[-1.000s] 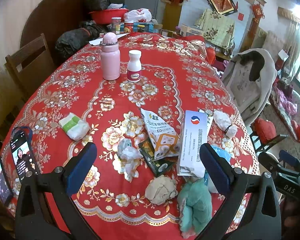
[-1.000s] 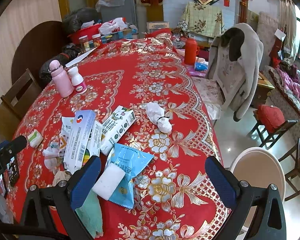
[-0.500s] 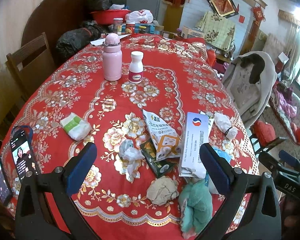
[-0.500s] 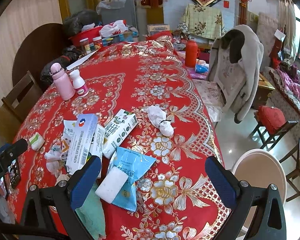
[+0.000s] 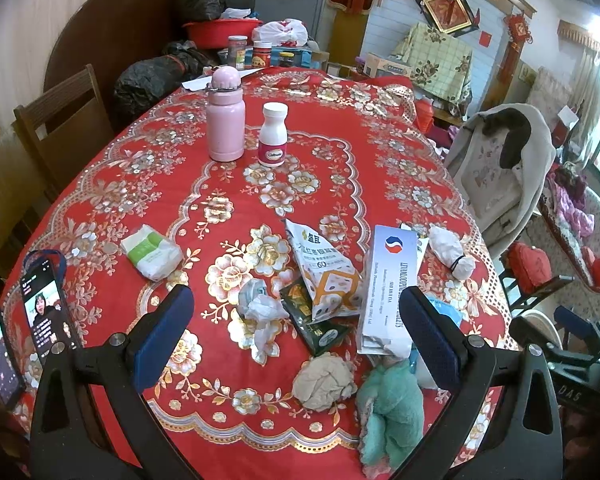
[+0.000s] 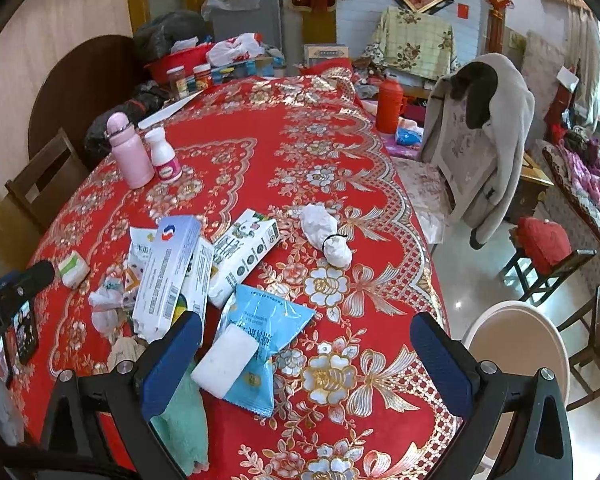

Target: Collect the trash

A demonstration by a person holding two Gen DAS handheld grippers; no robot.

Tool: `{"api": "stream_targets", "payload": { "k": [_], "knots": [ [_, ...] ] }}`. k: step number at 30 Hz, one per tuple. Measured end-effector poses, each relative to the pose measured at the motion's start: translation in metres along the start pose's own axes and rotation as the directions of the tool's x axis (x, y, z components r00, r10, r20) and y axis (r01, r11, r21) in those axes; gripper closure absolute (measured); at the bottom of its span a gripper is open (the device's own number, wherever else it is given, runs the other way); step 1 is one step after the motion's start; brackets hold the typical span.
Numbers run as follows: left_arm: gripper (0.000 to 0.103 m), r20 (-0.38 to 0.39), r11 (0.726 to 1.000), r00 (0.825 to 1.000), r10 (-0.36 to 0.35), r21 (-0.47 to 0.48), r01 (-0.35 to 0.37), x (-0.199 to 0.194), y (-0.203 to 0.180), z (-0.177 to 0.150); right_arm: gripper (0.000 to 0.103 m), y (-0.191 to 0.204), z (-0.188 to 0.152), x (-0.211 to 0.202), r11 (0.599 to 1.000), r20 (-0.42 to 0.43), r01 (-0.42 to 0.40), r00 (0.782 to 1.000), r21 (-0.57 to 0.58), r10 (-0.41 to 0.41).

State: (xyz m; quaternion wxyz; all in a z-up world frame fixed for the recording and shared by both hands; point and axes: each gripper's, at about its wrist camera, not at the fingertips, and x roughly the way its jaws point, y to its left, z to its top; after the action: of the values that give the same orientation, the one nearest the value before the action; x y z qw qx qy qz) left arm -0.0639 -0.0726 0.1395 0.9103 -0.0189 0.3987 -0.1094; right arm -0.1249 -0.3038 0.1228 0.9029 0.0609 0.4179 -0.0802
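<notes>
Over the near edge of the tabletop (image 5: 148, 168) both tools hang with jaws spread wide and nothing between them: left tool (image 5: 296, 340), right tool (image 6: 306, 360). Against the frames of a second ago, the litter sits slightly lower in both views, so I read a small tilt or lift of the rig; no object has shifted. That means no pickup yet; I judge collection has not started. The trash lies clustered at the near side: crumpled tissue (image 5: 260, 312), snack bag (image 5: 324, 272), long white carton (image 5: 388, 280), beige paper wad (image 5: 324, 380), teal cloth (image 5: 392, 408). From the right view I add the blue wrapper (image 6: 260, 340) with a white block (image 6: 224, 360) on it, a milk carton (image 6: 244, 256) and a tied white bundle (image 6: 328, 232). The pink flask (image 5: 225, 120) and pill bottle (image 5: 274, 136) stand well apart, upright (probably not trash). A round cream bin (image 6: 516, 344) sits on the floor just beside the tabletop's right edge, likely the destination.
</notes>
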Motion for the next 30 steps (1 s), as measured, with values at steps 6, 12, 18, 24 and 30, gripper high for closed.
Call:
{"api": "stream_targets", "payload": {
  "k": [6,12,18,24,30],
  "knots": [
    [0.001,-0.008,1.000,1.000,-0.001,0.004,0.001,0.003,-0.003,-0.004,0.000,-0.001,-0.004,0.004,1.000,-0.015,-0.012,1.000,-0.005,0.012],
    [0.001,-0.022,1.000,1.000,-0.002,-0.003,0.002,0.007,-0.001,-0.007,0.000,0.000,-0.010,0.009,0.999,-0.047,-0.043,0.998,-0.008,0.042],
    [0.001,-0.041,1.000,0.999,-0.003,-0.009,0.002,0.011,0.002,-0.010,0.002,0.007,-0.018,0.017,0.997,-0.082,-0.067,0.995,-0.030,0.065],
    [0.001,-0.069,1.000,0.998,-0.008,-0.006,0.008,0.018,0.006,-0.013,0.022,0.010,-0.026,0.031,0.990,-0.153,-0.143,0.978,-0.002,0.141],
    [0.001,-0.098,1.000,0.995,-0.029,0.000,0.029,0.026,0.001,-0.008,0.043,0.017,-0.028,0.053,0.974,-0.211,-0.221,0.951,0.048,0.226]
  ]
}}
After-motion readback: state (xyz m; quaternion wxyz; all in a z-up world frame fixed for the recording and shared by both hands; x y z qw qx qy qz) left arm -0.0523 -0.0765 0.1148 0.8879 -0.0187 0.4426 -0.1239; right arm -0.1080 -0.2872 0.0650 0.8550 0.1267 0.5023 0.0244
